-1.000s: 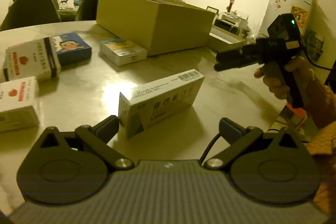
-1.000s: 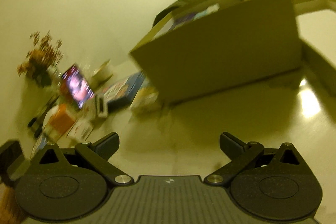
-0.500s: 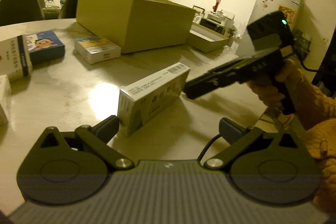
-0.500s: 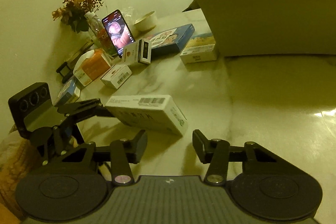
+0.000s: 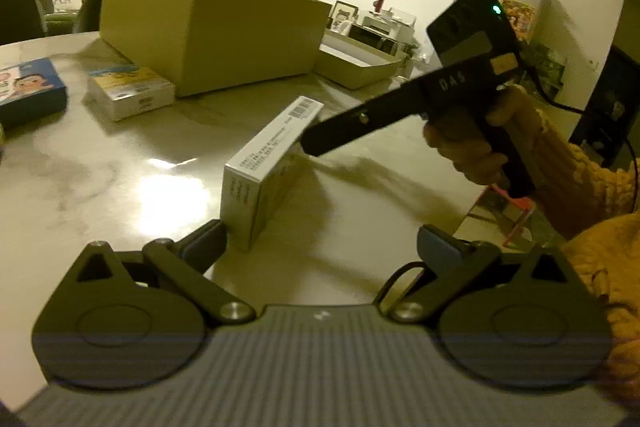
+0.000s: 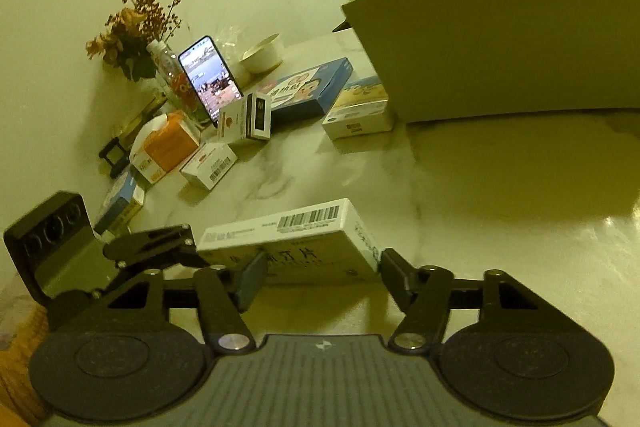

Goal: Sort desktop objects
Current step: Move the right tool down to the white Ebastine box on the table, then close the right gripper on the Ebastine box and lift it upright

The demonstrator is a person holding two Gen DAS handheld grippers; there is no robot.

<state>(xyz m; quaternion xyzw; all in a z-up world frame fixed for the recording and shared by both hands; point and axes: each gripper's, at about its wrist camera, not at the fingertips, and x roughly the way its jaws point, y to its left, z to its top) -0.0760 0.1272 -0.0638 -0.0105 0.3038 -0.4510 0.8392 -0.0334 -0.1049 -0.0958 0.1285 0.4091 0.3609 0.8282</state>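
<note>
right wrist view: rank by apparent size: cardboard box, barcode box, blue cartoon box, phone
1. cardboard box
2. barcode box, though it's nearest the camera, so inflated
3. blue cartoon box
4. phone, close to 3; farther off, so unsure

Blue carton cropped at left frame edge, left-wrist view; right-wrist view: cardboard box cropped at right, its contents indistinct.

A long white medicine box with a barcode on its upper face and printed characters on its side stands on its long edge on the marble tabletop, directly ahead of the right gripper, between its spread fingers, its right end touching the right finger.
</note>
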